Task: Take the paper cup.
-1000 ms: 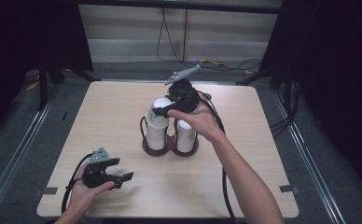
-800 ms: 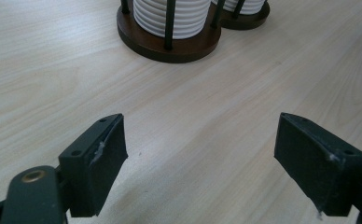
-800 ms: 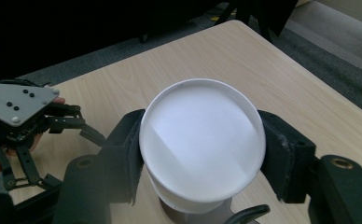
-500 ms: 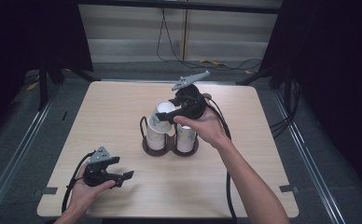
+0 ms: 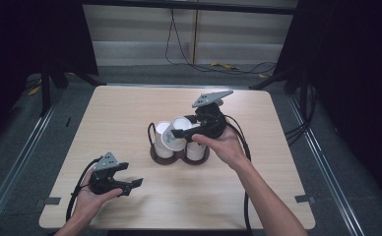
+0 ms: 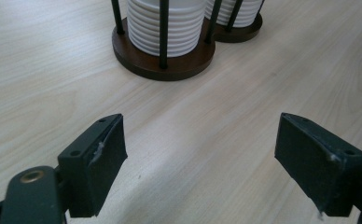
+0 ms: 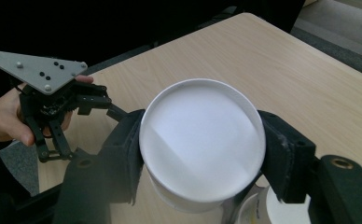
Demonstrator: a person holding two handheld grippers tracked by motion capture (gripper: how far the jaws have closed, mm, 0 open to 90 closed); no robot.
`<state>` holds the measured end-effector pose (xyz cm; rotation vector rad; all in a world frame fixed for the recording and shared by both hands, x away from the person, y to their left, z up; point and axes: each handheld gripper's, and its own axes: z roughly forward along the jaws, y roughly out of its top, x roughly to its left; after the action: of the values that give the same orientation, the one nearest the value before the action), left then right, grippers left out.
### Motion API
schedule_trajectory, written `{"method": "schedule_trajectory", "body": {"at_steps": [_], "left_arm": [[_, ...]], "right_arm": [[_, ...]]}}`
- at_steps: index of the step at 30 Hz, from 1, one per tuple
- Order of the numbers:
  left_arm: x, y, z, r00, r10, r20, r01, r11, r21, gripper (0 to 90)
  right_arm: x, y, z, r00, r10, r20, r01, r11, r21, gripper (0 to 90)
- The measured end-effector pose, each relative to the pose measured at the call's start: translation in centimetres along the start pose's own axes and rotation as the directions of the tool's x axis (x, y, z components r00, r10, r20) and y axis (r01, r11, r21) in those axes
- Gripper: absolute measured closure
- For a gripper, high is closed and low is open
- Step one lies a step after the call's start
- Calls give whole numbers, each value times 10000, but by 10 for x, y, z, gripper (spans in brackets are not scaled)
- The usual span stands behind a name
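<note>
At the table's near left the left gripper rests with jaws wide, holding nothing. In the middle a cup holder carries two stacks of white cups. Above it the right gripper clamps one white cup, apparently just lifted off a stack. Where it should go is unclear, and its bottom is hidden

— What colour is the cup?
— Plain white, and the stacked ones are white and ribbed.
— The rack?
— Dark brown base, black rods (the table is pale wood grain).
</note>
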<state>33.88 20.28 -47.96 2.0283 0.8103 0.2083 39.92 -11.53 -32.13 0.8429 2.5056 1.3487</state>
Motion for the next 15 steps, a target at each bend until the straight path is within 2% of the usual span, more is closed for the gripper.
{"method": "schedule_trajectory", "body": {"at_steps": [1,2,8,11,12,15], "left_arm": [[0,0,0,10000,0,0,0,10000,0,163],[-2,3,0,9998,218,28,-218,9998,1,163],[-6,12,3,9989,464,20,-464,9989,-111,163],[-7,15,5,9991,425,31,-425,9989,-194,164],[-7,18,7,9995,290,83,-287,9993,-250,163],[-8,20,10,9990,434,126,-431,9988,-227,169]], "right_arm": [[0,0,0,10000,0,0,0,10000,0,382],[0,-4,-2,10000,61,-6,-61,10000,-10,382],[1,-15,-7,9998,200,5,-200,9998,-100,382],[2,-18,-8,9996,278,26,-278,9995,-148,382],[2,-22,-7,9994,337,16,-337,9994,-108,381],[5,-26,-5,9994,339,-89,-339,9994,-99,381]]}}
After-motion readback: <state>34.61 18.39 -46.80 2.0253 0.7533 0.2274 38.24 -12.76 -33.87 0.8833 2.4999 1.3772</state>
